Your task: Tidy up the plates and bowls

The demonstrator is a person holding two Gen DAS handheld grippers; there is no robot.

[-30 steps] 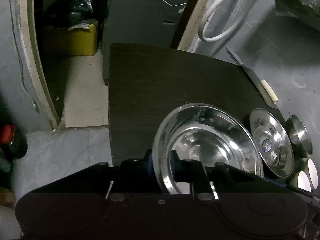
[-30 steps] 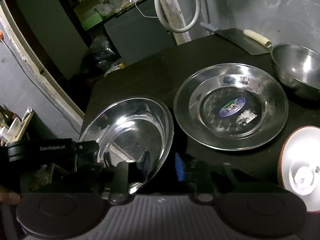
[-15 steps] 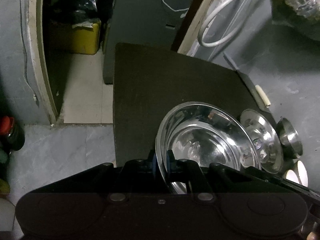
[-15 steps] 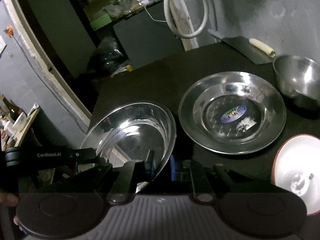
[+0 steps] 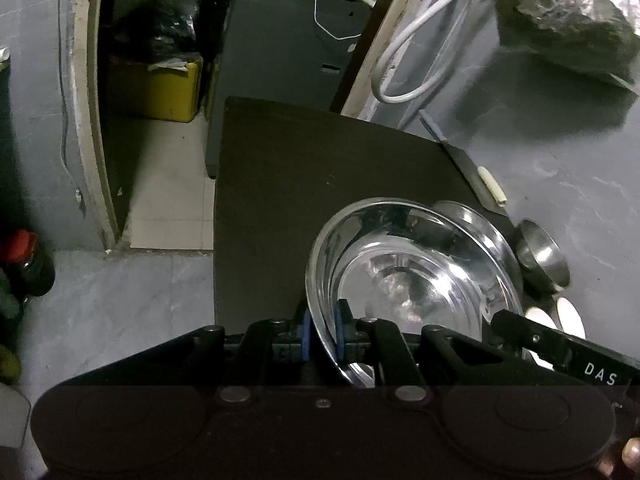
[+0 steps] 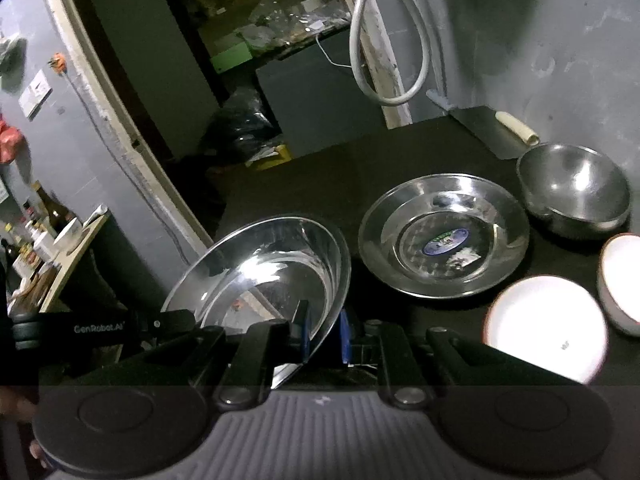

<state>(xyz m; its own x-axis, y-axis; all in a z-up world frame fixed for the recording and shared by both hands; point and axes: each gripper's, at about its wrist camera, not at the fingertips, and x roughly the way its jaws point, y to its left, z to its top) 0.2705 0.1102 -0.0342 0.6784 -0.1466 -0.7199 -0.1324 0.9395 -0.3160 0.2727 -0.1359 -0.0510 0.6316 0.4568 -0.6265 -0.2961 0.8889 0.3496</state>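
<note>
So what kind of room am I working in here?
Probably a rough home kitchen or utility corner. Steel dishes such as the plate and bowl sit on a dark table against a bare grey wall, with bottles on a side shelf.

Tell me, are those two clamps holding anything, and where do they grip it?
Yes. Both hold one shiny steel plate by its thin rim: the left gripper pinches one edge and the right gripper pinches another, with the plate tilted above the dark table.
</note>
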